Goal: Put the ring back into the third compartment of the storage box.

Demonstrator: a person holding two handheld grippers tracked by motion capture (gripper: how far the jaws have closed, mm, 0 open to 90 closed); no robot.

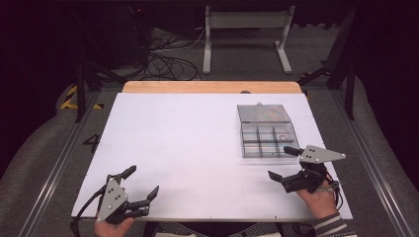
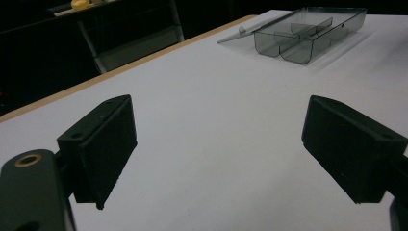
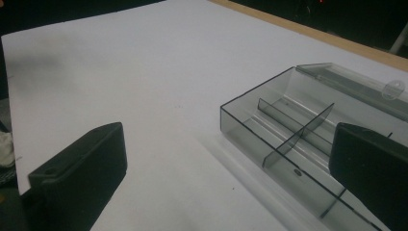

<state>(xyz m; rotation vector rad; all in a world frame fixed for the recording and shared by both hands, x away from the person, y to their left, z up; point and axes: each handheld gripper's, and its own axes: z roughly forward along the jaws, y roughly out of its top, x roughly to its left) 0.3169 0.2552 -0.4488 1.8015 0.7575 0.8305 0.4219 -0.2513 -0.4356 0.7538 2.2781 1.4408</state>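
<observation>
A white table point(image 1: 188, 148) with a wooden far edge point(image 1: 207, 87) stands on grey carpet point(image 1: 44, 148). Beyond it, black cables point(image 1: 165, 61) tangle by a grey metal stand point(image 1: 247, 29). Yellow-black tape point(image 1: 69, 98) marks the floor.

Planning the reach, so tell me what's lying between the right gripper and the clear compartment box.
Nothing. In the high view the right gripper sits just off the compartment box, with bare white table between; the right gripper view shows the same.
</observation>
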